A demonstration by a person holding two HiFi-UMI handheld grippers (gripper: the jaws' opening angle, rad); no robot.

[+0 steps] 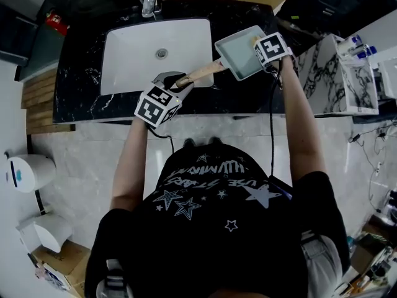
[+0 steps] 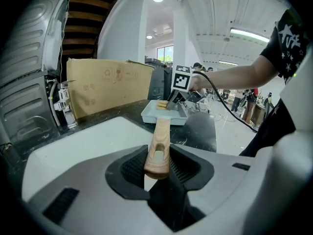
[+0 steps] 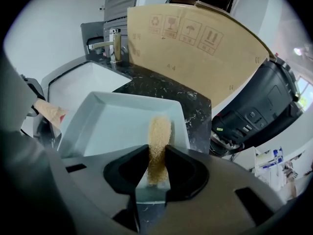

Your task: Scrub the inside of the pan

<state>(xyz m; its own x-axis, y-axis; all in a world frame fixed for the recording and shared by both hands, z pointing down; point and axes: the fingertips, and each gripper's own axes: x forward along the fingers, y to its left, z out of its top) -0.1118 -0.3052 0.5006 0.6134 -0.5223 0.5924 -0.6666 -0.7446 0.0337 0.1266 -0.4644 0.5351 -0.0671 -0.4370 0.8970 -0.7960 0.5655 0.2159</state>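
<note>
- The pan (image 1: 239, 54), square, shallow and pale grey-blue, is seen on the black marbled counter (image 1: 80, 73) just right of the sink (image 1: 136, 54), towards the counter's back right corner.
- Its long axis is laid diagonally: the pan body is directed to the back right, and the handle (image 1: 200, 74) to the front left, across the sink's front right corner.
- The handle is of light wood with visible grain, rounded at its end and pierced by an oval hanging slot.
- The end of the handle is clamped between the ribbed black pads of the left gripper (image 1: 177, 84).
- A tan scrub pad (image 3: 159, 146), coarse and fibrous, is pinched between the narrowly set fingers of the right gripper (image 3: 157, 168).
- The pad is held inside the pan near its right wall, with the tip lowered to the smooth floor; contact cannot be confirmed.
- The sink is a white rectangular basin with a round drain.
- A chrome tap (image 1: 149, 2) is mounted at its back edge.
- A brown cardboard sheet (image 3: 195, 48) is stood along the counter's back edge.
</note>
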